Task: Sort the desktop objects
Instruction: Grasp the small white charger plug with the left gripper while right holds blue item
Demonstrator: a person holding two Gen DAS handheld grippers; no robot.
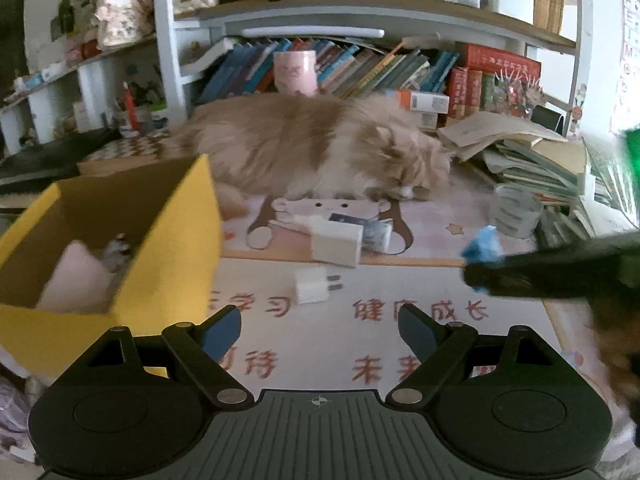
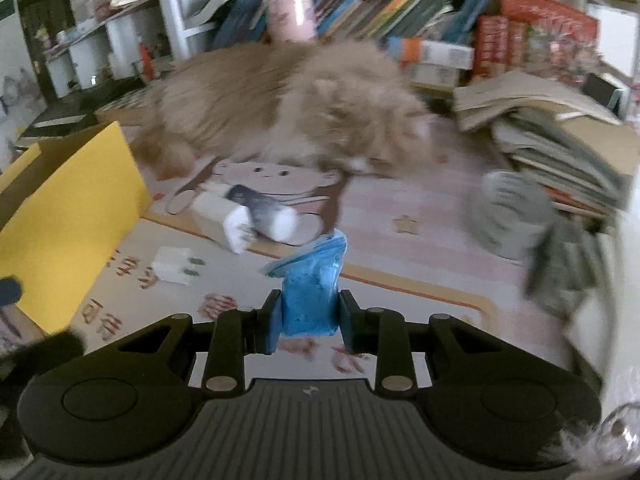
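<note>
My right gripper (image 2: 308, 316) is shut on a blue bag of clay-like stuff (image 2: 310, 292), held above the desk mat; it also shows at the right of the left wrist view (image 1: 482, 246). My left gripper (image 1: 320, 330) is open and empty, low over the mat beside the yellow box (image 1: 164, 248). The box (image 2: 68, 216) holds a pink item (image 1: 76, 280). A small white plug (image 1: 316, 286) lies on the mat in front of the left gripper; it also shows in the right wrist view (image 2: 174, 266). A larger white charger (image 1: 336, 242) and a white-and-dark tube (image 2: 266, 210) lie behind it.
A fluffy tan-and-white cat (image 1: 320, 144) lies across the desk behind the objects. A grey tape roll (image 1: 516, 210) sits at the right by a stack of books (image 1: 536, 160). A pink cup (image 1: 295, 72) and a bookshelf stand at the back.
</note>
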